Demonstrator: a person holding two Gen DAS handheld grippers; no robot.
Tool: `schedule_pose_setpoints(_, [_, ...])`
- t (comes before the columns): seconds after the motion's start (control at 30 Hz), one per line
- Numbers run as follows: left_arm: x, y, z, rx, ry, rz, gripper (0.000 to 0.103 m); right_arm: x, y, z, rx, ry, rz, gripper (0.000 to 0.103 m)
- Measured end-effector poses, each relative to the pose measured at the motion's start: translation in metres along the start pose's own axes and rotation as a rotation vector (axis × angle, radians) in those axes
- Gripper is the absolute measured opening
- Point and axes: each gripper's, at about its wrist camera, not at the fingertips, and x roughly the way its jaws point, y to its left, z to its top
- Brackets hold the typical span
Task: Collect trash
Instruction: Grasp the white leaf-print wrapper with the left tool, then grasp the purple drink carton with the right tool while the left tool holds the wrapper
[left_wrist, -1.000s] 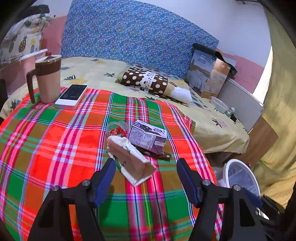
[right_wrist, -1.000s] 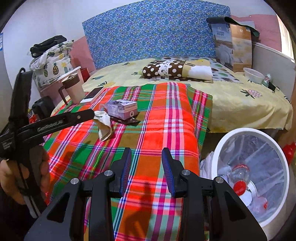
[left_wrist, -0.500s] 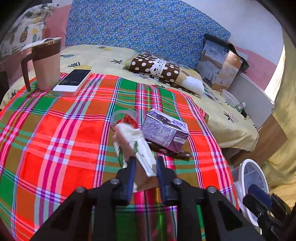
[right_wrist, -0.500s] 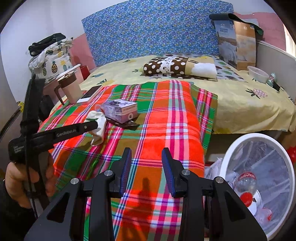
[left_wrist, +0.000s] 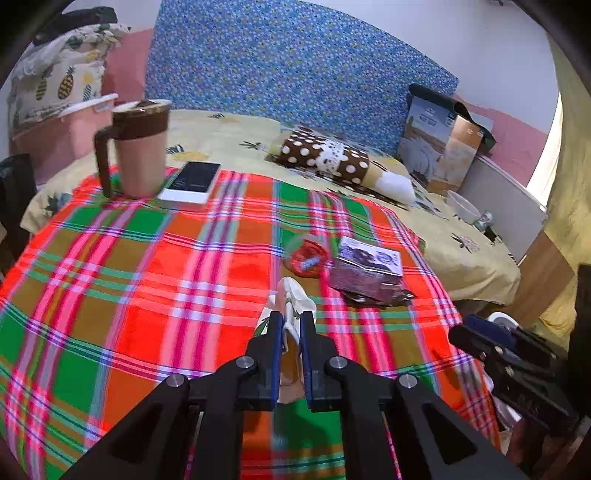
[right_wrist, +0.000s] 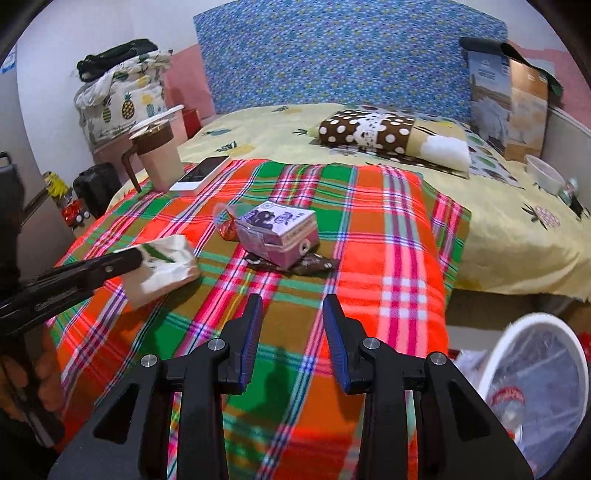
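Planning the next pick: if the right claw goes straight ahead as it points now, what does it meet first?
Probably the purple carton on its dark wrapper. The open right claw points at them over bare plaid cloth, though depth is uncertain.

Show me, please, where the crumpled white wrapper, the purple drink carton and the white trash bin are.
crumpled white wrapper (right_wrist: 162, 267), right wrist view, on its creased middle.
purple drink carton (right_wrist: 277, 232), right wrist view, on its side face.
white trash bin (right_wrist: 491, 362), right wrist view, on its near rim.
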Motion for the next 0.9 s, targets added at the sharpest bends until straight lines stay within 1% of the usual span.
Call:
schedule_pose_setpoints(0.03, [-0.001,0.003,0.001,0.000,-0.004,0.004,0.009,0.003,0.000,0.002,-0.006,0.004,-0.001,0.037])
schedule_pose_setpoints(0.07, [-0.002,0.006,0.001,0.003,-0.008,0.012,0.009,0.008,0.001,0.005,-0.016,0.009,0.002,0.042])
schedule_pose_setpoints(0.1, [-0.002,0.008,0.002,0.006,-0.007,0.013,0.009,0.010,0.002,0.006,-0.025,0.011,0.006,0.048])
schedule_pose_setpoints(0.13, [-0.001,0.011,0.002,0.009,-0.001,0.009,0.009,0.014,0.003,0.009,-0.038,0.016,0.007,0.063])
schedule_pose_setpoints(0.17, [0.001,0.013,0.002,0.014,0.011,-0.004,0.009,0.019,0.003,0.012,-0.050,0.019,0.007,0.065])
schedule_pose_setpoints(0.23, [0.002,0.016,0.001,0.024,0.022,-0.016,0.009,0.026,0.003,0.017,-0.069,0.027,0.022,0.065])
schedule_pose_setpoints(0.3, [0.004,0.017,-0.001,0.040,0.034,-0.024,0.010,0.034,0.001,0.022,-0.083,0.034,0.019,0.065])
schedule_pose_setpoints(0.4, [0.009,0.018,-0.003,0.060,0.068,-0.049,0.013,0.045,-0.003,0.031,-0.110,0.042,0.034,0.065])
schedule_pose_setpoints(0.47, [0.011,0.018,-0.005,0.070,0.079,-0.056,0.019,0.051,-0.004,0.035,-0.138,0.047,0.039,0.065])
schedule_pose_setpoints(0.53, [0.012,0.018,-0.007,0.073,0.085,-0.067,0.021,0.056,-0.004,0.039,-0.175,0.045,0.046,0.065])
schedule_pose_setpoints(0.7, [0.018,0.020,-0.010,0.069,0.100,-0.073,0.021,0.065,-0.005,0.045,-0.227,0.061,0.095,0.065])
schedule_pose_setpoints(0.77, [0.020,0.021,-0.010,0.067,0.105,-0.076,0.021,0.068,-0.005,0.046,-0.240,0.069,0.098,0.065])
schedule_pose_setpoints(0.9, [0.021,0.021,-0.012,0.064,0.106,-0.079,0.022,0.066,0.001,0.047,-0.261,0.070,0.147,0.065])
